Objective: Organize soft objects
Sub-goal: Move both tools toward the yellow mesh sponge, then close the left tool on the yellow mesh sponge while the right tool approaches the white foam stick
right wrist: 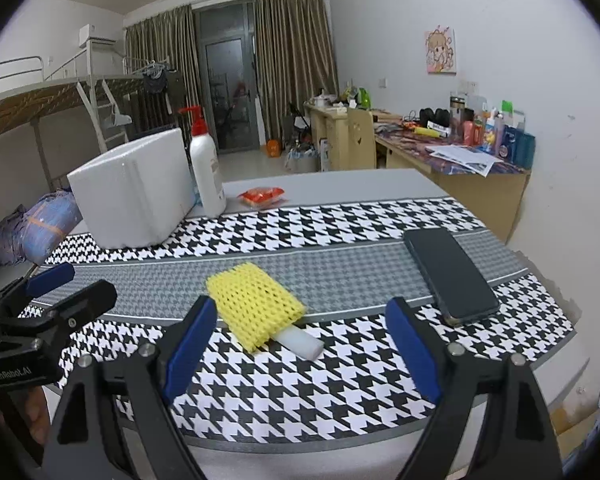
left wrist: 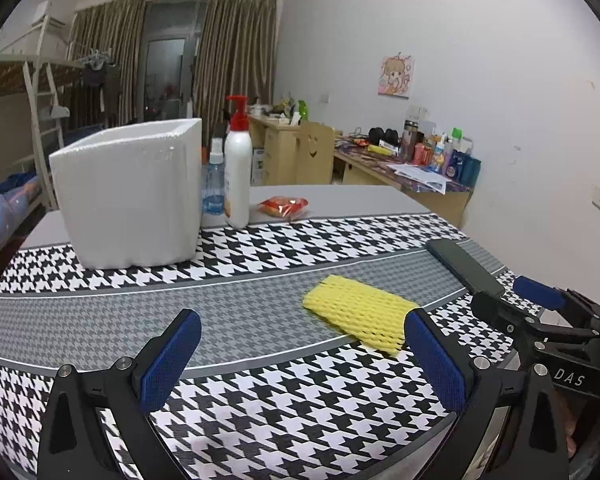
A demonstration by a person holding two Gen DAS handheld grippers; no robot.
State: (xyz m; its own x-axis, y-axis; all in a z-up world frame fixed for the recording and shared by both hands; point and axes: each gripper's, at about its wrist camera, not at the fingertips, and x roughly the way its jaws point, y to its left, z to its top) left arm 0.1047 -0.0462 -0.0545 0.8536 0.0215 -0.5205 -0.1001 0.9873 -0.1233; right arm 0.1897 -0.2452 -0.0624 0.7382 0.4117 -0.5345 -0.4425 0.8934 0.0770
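Left gripper (left wrist: pixel 302 346) and right gripper (right wrist: pixel 300 340) both gape wide, holding nothing. Yellow foam net (right wrist: pixel 255 303) lies flat on houndstooth cloth (right wrist: pixel 340 224), between white foam box (right wrist: pixel 134 194) and phone (right wrist: pixel 450 276).

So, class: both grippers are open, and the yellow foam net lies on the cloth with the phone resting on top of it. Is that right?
Not quite. The phone lies apart from the yellow foam net, to its right on the cloth, as the right wrist view shows. Both grippers, left and right, are open.
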